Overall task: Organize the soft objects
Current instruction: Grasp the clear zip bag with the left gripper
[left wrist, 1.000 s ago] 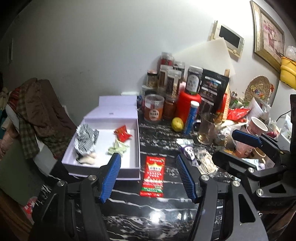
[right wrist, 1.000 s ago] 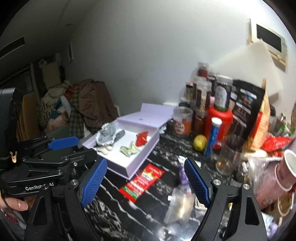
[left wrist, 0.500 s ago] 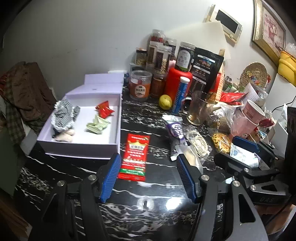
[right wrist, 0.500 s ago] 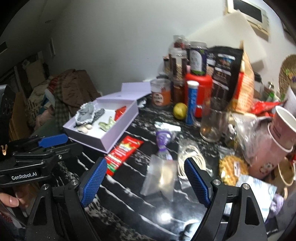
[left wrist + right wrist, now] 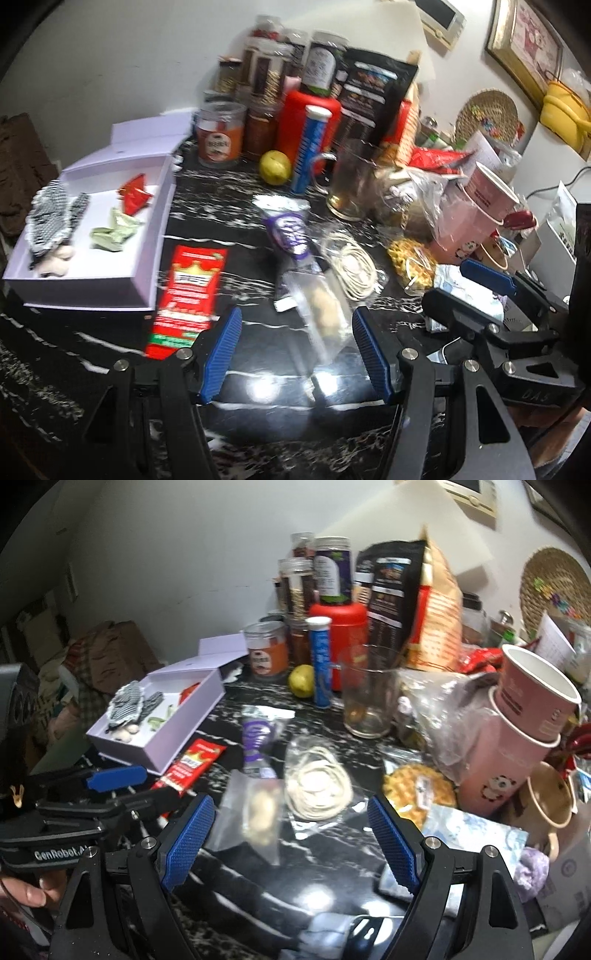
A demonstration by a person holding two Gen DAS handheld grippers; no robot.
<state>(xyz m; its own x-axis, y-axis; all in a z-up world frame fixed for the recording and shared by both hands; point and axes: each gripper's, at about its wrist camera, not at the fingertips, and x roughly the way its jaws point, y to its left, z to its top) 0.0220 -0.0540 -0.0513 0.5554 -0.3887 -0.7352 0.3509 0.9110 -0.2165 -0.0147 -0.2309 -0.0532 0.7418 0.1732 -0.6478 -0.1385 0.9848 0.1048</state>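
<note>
1. The left hand-held gripper [image 5: 295, 350] is hanging over the black marbled worktop [image 5: 258, 424] with its blue pads spread apart and nothing pinched between them.
2. The right hand-held gripper [image 5: 291, 842] is standing wider still, likewise released and gripping nothing.
3. A clear bag with a pale lump inside [image 5: 255, 812] is lying on the worktop just ahead of both, near the left pad of the right one.
4. A coil of white cord in a clear bag [image 5: 317, 782] is sitting just beside it, and a purple wrapper [image 5: 288, 232] is lying a little farther back.
5. A red sachet [image 5: 188, 291] is lying flat beside the open lilac box [image 5: 147, 284].
6. Inside that box a checked cloth toy [image 5: 51, 218], a red wrapper [image 5: 135, 188] and a pale green wrapper [image 5: 116, 230] are resting apart from one another.
</note>
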